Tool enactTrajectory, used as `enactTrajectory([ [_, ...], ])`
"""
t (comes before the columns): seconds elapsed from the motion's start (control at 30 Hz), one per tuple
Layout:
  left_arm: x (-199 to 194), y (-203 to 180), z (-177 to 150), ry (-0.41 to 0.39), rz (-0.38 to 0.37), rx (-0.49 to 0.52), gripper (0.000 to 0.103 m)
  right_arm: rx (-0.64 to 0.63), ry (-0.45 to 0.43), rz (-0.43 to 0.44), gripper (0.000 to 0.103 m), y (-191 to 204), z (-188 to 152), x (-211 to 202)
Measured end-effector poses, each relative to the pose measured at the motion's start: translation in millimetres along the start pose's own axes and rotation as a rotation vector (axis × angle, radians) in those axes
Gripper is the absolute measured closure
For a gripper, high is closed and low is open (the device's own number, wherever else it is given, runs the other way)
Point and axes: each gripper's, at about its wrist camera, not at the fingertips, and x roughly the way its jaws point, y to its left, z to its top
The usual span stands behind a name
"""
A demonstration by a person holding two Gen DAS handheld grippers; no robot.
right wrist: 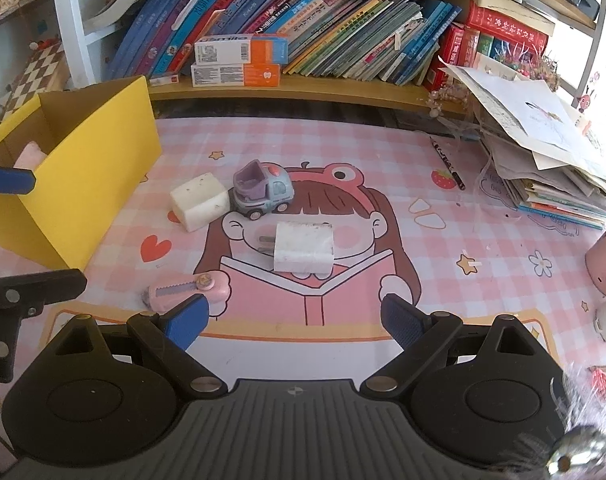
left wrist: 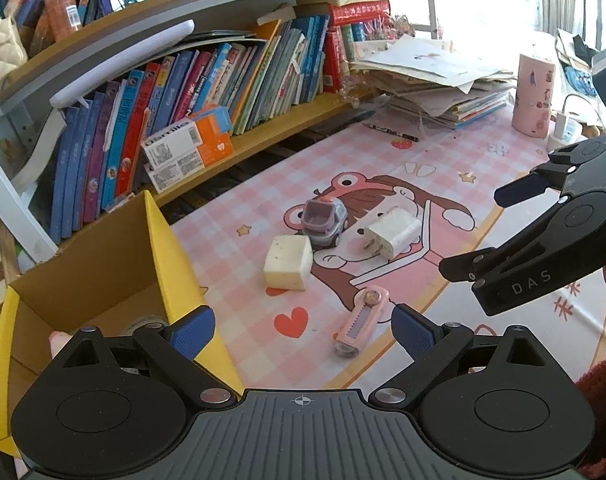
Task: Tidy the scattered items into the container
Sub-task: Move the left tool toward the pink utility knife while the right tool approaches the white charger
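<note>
Yellow box (right wrist: pixel 75 184) sits at left of the frame on the bench (right wrist: pixel 483 240), something pink inside. Toy truck (right wrist: pixel 263 190), white block (right wrist: pixel 199 202), charger (right wrist: pixel 303 248) and pink cutter (right wrist: pixel 189 290) lie outside it, mid-frame. Left gripper (left wrist: pixel 303 332) hovers at the box's edge, right gripper (right wrist: pixel 293 320) low before the cutter; both spread wide, holding nothing, apparently ready to pick.

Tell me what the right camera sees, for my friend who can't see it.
An open gripper hovers over a pink cartoon mat holding a white charger, toy truck, foam block and pink cutter, beside a yellow box.
</note>
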Motion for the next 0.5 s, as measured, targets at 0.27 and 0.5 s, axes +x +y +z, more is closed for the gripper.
enactTrajectory([
  [0.27, 10.8, -2.1, 3.6, 0.013, -0.004, 0.004, 0.006, 0.005, 0.012, 0.009, 0.01, -2.7, 1.7, 8.5],
  [0.5, 19.3, -6.1, 5.2, 0.025, -0.019, 0.012, 0.007, 0.009, 0.02, 0.008, 0.01, -5.3, 2.4, 14.9],
])
